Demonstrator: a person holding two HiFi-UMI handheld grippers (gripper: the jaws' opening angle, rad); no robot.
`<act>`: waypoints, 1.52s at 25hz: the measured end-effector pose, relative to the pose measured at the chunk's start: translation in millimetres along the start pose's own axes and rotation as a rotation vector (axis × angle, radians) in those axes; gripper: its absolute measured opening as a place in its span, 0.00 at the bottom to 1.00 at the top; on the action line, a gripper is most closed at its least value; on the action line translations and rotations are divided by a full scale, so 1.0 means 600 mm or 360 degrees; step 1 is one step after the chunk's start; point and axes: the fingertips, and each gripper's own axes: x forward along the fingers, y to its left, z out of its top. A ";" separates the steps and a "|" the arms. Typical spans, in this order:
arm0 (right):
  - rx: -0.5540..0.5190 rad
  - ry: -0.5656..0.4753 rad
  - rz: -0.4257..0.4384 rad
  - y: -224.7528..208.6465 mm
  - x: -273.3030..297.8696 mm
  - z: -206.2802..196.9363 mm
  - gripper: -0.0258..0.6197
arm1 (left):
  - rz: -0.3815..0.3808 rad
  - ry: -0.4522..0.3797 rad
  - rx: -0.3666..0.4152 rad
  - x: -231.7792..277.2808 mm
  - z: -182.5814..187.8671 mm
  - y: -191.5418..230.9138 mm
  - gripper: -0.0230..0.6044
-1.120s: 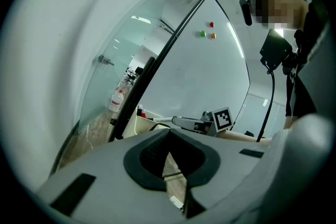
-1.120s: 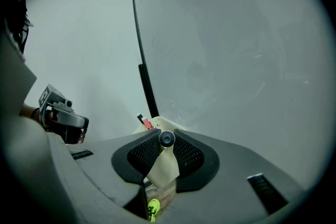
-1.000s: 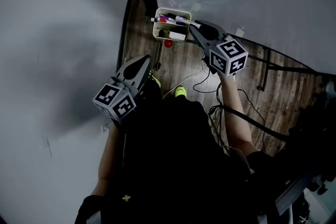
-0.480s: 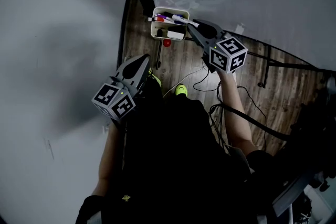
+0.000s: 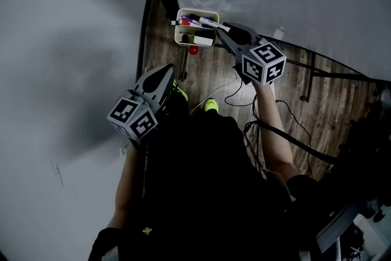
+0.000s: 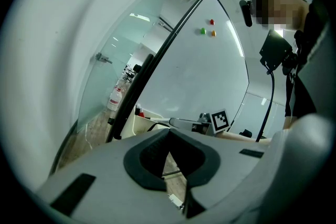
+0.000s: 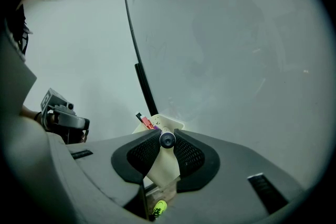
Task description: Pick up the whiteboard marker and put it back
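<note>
The right gripper (image 5: 223,32) is clenching a slim white whiteboard marker (image 7: 167,139) at the cream plastic holder box (image 5: 181,35); returning it likely calls for lowering, then releasing. The left gripper (image 6: 169,135) is idling closed, empty.

Dim, shadowed head view; fisheye-warped, vignetted edges

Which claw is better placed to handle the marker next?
Right, I'd say. The right gripper is shut on the marker at the white tray by the board. The left gripper hangs well back from it, jaws together and empty.
</note>
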 end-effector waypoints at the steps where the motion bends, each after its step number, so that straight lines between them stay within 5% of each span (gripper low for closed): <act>1: -0.0005 0.0003 -0.0003 0.000 0.000 0.000 0.17 | -0.0002 0.0000 0.0001 0.000 0.000 -0.001 0.09; 26: -0.0235 -0.0107 -0.0039 0.041 -0.083 0.060 0.25 | -0.0041 -0.0036 0.0077 0.003 0.002 -0.046 0.09; 38: -0.0222 -0.0103 0.0056 0.073 -0.177 0.021 0.24 | 0.0033 -0.0067 0.0079 0.000 -0.029 -0.115 0.09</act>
